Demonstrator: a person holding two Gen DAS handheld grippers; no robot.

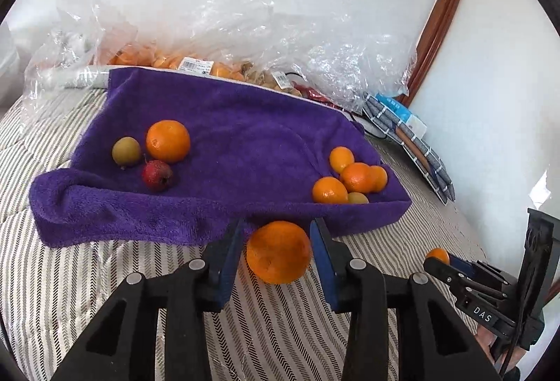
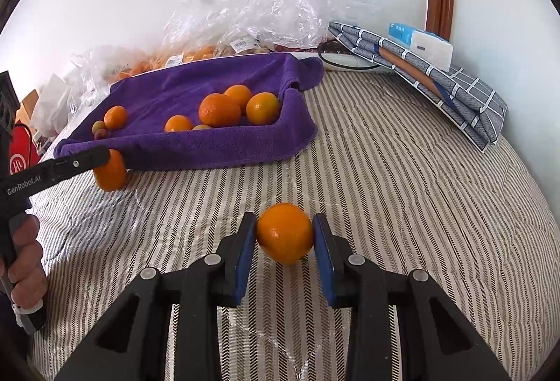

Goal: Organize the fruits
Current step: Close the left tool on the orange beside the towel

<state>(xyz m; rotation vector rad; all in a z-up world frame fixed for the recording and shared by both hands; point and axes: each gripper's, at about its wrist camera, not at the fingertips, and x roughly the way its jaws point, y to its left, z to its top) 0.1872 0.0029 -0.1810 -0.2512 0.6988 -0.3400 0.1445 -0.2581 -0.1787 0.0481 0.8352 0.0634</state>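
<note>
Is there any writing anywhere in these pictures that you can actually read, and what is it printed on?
"DAS": white letters on the black body of the right tool, seen from the left camera.
"GenRobot.AI": white letters along the arm of the left tool, seen from the right camera.
White round logo on the red bag: not legible.
Barcode stickers on the plastic fruit bags: too small.
Blue tissue pack: print blurred.

Your left gripper (image 1: 276, 251) brackets a large orange (image 1: 278, 251) on the striped bedcover (image 1: 87, 276) — whether the blue pads (image 1: 229, 262) actually touch it is hard to tell. At twelve o'clock lies the purple towel (image 1: 227, 136): at ten, an orange, green and red fruit trio (image 1: 154, 153); at one, a cluster of small oranges (image 1: 350, 178). At three — your right gripper (image 1: 444, 262) around another small orange (image 1: 437, 255).
</note>
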